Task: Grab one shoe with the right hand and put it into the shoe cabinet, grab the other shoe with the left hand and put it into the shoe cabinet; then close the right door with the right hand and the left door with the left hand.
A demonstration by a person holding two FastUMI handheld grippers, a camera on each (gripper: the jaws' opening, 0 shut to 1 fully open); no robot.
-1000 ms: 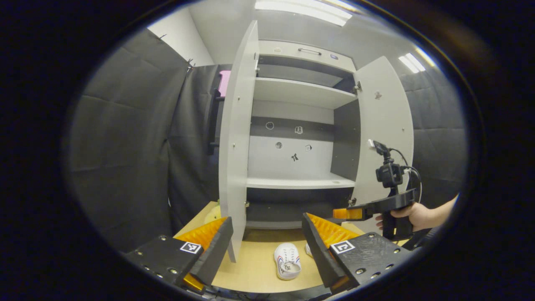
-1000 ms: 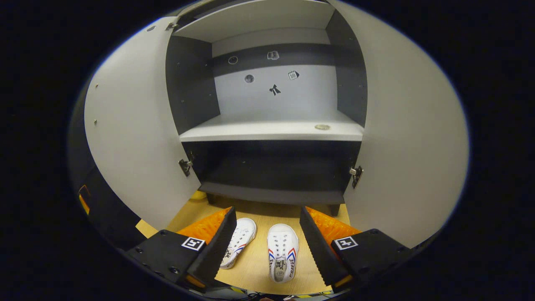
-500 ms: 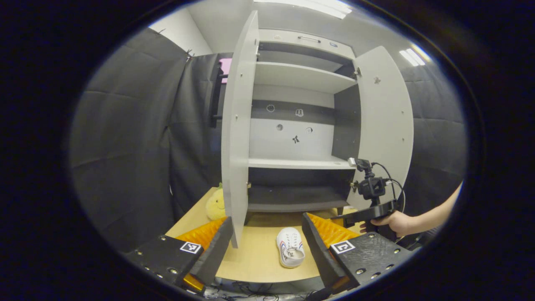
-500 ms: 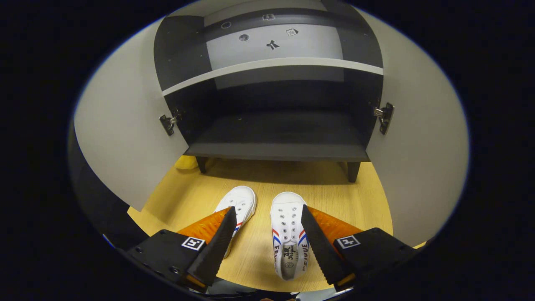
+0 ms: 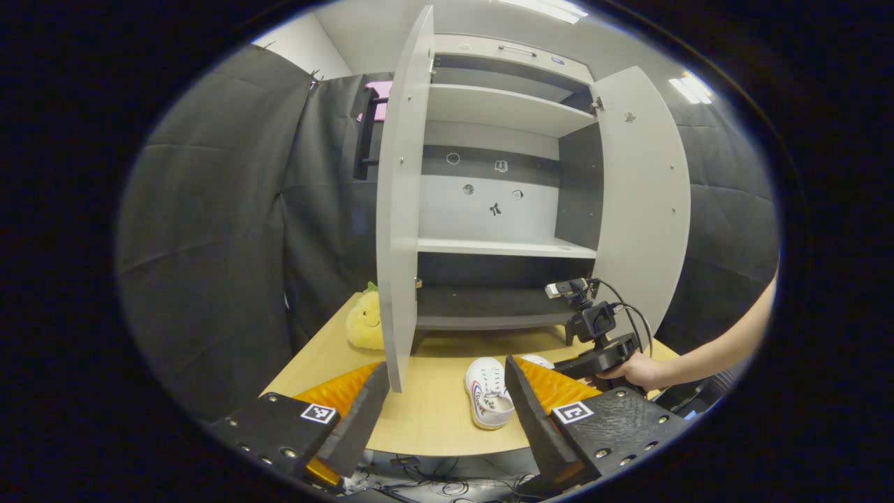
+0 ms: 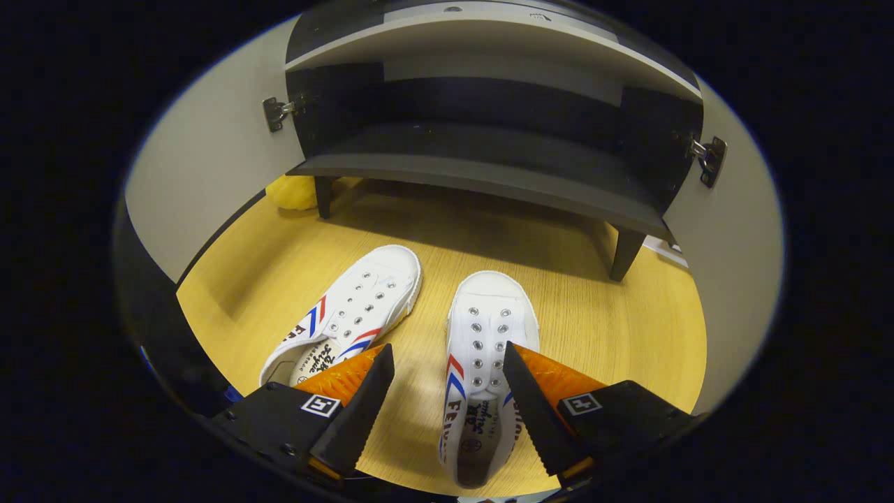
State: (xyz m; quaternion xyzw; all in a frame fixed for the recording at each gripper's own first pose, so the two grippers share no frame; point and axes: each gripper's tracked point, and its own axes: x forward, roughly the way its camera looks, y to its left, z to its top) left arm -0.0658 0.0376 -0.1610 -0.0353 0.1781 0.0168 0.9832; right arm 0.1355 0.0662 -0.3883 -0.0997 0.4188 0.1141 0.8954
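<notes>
Right gripper view, shoe cabinet unfilled, both hand-held grippers released, shoes on table.

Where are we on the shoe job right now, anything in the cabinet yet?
Nothing is stowed yet: both shoes, the left shoe and the right shoe, sit on the table, and the cabinet's bottom shelf is bare. In hand: the open right claw is low over the right shoe. The open left claw hangs back. Left: stow both shoes, close both doors.
</notes>
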